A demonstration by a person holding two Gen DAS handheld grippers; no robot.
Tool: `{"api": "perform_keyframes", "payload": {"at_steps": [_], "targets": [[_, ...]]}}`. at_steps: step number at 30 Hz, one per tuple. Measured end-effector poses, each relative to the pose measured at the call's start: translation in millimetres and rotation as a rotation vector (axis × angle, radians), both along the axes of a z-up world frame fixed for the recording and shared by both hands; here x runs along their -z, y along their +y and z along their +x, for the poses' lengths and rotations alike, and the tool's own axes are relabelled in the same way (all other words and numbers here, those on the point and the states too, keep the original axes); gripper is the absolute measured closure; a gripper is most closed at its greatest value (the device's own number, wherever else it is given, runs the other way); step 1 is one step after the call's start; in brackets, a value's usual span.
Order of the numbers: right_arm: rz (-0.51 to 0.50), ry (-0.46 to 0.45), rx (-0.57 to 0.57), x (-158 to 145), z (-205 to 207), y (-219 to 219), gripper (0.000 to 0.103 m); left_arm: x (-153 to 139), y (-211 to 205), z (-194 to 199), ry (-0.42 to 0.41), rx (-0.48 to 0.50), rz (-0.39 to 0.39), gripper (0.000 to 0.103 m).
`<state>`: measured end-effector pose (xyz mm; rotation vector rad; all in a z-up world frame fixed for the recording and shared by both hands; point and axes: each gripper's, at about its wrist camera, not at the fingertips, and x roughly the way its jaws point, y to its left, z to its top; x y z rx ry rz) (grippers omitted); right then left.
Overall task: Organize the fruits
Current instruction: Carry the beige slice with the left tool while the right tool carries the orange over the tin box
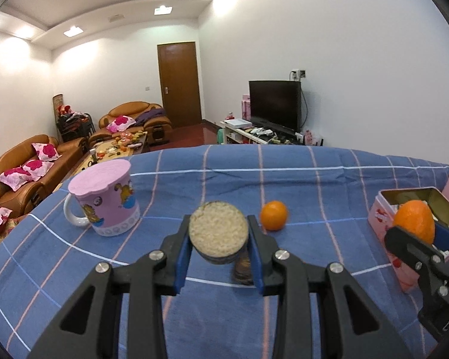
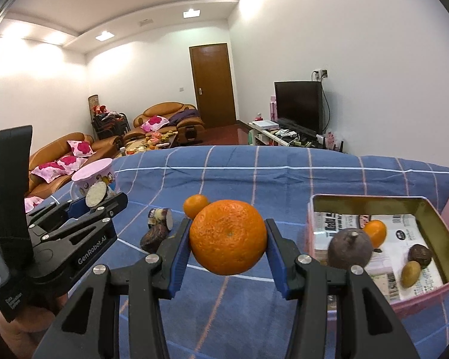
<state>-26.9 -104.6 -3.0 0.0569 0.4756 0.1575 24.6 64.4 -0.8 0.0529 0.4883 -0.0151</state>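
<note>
My left gripper (image 1: 218,236) is shut on a dark-skinned cut piece (image 1: 218,233) whose pale round face looks toward the camera. It hangs above the blue checked cloth (image 1: 314,185). My right gripper (image 2: 228,237) is shut on a large orange (image 2: 228,236), held just left of the open pink tin (image 2: 368,199). The tin holds a dark round fruit (image 2: 350,248), a small orange (image 2: 375,233) and two smaller fruits. A loose small orange (image 1: 274,215) lies on the cloth. Two dark cut pieces (image 2: 158,230) lie between the grippers.
A pink lidded mug (image 1: 104,200) stands at the cloth's left, close to the left gripper in the right wrist view. The cloth's far edge drops toward a room with brown sofas (image 1: 24,164), a door and a television (image 1: 274,104).
</note>
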Motion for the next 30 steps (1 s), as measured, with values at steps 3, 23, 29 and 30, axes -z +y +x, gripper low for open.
{"api": "perform_keyframes", "payload": {"at_steps": [3, 23, 29, 30], "targets": [[-0.005, -0.005, 0.012, -2, -6, -7, 0.053, 0, -10, -2, -0.002, 0.008, 0.011, 0.067], [-0.008, -0.023, 0.096, -7, -22, -64, 0.053, -1, -67, -14, 0.002, 0.067, 0.004, 0.067], [-0.005, -0.023, 0.119, -8, -23, -82, 0.053, -1, -87, -14, 0.008, 0.091, 0.003, 0.067], [-0.007, -0.025, 0.123, -8, -23, -86, 0.053, -1, -90, -14, 0.008, 0.094, 0.003, 0.067]]}}
